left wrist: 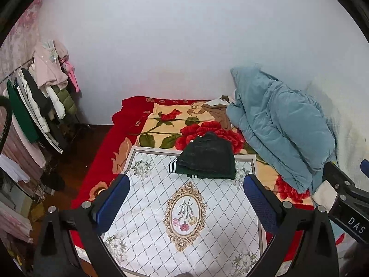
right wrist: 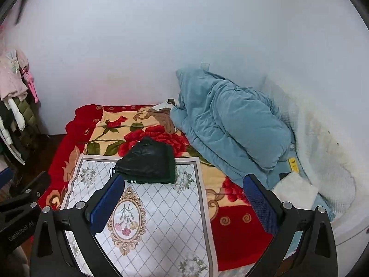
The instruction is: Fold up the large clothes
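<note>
A folded dark stack [left wrist: 207,159] [right wrist: 147,161], a black leathery garment on top of a dark green one with white stripes, lies at the far edge of a white floral mat [left wrist: 184,212] [right wrist: 147,217] on the bed. My left gripper [left wrist: 186,198] hangs open above the mat, short of the stack, with nothing between its blue fingers [left wrist: 258,198]. My right gripper [right wrist: 182,198] is open too, over the mat's right edge. Each view shows the other gripper's black body at its side.
A red rose blanket [left wrist: 161,124] [right wrist: 230,226] covers the bed. A bunched blue quilt [left wrist: 276,129] [right wrist: 230,124] lies at the right against the white wall, with a white cloth [right wrist: 295,191] below it. A clothes rack [left wrist: 41,92] with hanging garments stands left beside dark floor.
</note>
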A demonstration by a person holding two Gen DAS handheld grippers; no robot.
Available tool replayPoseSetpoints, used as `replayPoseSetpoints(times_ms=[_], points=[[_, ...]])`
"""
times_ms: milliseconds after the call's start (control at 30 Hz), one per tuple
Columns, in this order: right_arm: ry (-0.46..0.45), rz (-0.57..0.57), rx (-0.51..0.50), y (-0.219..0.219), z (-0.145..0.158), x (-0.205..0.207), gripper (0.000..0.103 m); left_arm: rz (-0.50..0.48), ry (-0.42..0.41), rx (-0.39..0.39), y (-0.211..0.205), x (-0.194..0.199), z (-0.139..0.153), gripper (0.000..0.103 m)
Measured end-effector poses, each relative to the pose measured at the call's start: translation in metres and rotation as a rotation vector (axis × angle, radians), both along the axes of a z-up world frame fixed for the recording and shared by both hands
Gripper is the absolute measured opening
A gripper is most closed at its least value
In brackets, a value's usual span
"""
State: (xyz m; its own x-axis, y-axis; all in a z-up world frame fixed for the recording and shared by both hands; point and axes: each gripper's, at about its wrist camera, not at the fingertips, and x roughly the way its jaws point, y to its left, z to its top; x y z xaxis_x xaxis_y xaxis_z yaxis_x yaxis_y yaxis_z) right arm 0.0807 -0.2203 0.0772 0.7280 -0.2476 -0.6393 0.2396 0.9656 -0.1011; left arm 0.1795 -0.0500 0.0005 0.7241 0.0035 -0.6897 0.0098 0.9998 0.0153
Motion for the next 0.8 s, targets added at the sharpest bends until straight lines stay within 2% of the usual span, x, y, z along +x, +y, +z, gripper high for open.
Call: replayPoseSetpoints(times_ms=[167,433,800], points=[[0.027,0.022,0.019,-0.006,0.002,-0.001,0.103,-0.004,0.018,-0.002,-0.004,-0.006,0.002,0.101],[0.007,0.024,-0.010,-0.012,0.014,-0.002,0.103,0.012,0.001,-0.026,-0.003,-0.014,0.010,0.101],[0.006,0.038,0.017,-0.017,0.015,-0.007,0.103,0.019,-0.006,-0.019,-0.005,-0.020,0.014,0.101]])
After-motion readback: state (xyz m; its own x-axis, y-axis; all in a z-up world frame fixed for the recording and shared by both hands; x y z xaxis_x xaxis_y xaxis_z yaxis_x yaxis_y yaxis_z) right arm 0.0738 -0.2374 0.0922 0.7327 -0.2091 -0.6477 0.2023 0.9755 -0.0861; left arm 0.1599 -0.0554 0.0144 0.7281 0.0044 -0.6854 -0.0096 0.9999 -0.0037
